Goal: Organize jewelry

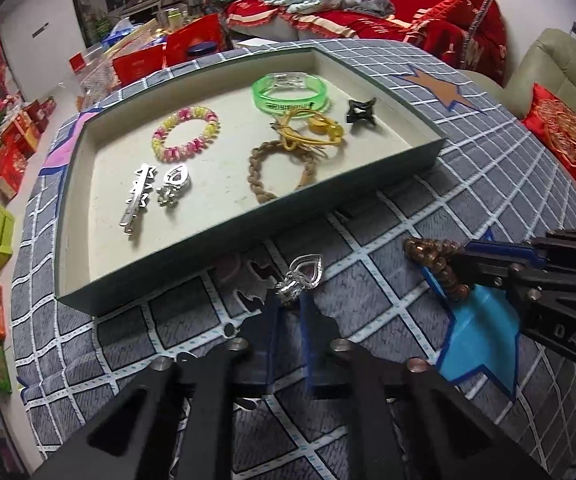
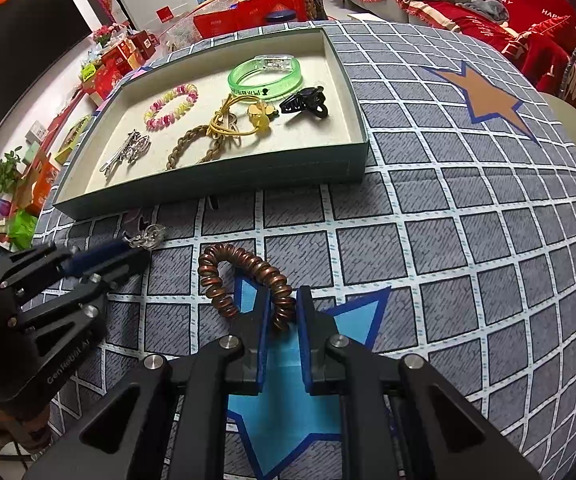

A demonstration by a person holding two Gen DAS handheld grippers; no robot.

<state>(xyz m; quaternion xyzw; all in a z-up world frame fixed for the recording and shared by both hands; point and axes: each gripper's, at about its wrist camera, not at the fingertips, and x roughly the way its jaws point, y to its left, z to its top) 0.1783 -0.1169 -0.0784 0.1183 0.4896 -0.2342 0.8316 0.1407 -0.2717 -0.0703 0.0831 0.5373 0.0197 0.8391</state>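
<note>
My left gripper (image 1: 290, 300) is shut on a silver heart-shaped hair clip (image 1: 302, 278), just in front of the near wall of the green tray (image 1: 247, 224). From the right wrist view the same clip (image 2: 145, 237) juts from the left gripper (image 2: 137, 248). My right gripper (image 2: 283, 306) is shut on a brown coiled hair tie (image 2: 243, 276) over the blue star patch. That hair tie (image 1: 434, 258) and right gripper (image 1: 460, 260) show at the right of the left wrist view. Inside the tray lie a green bangle (image 1: 288, 92), a pink-yellow bracelet (image 1: 185, 132), silver clips (image 1: 155, 188), a braided band (image 1: 279, 172), a yellow tie (image 1: 312, 128) and a black claw clip (image 1: 362, 114).
The tray sits on a grey checked cloth (image 2: 468, 220) with a blue star patch (image 2: 283, 400) and an orange star patch (image 2: 488, 96). Red boxes and packets (image 1: 3, 160) crowd the floor at the left. A red-covered sofa (image 1: 388, 8) stands behind the table.
</note>
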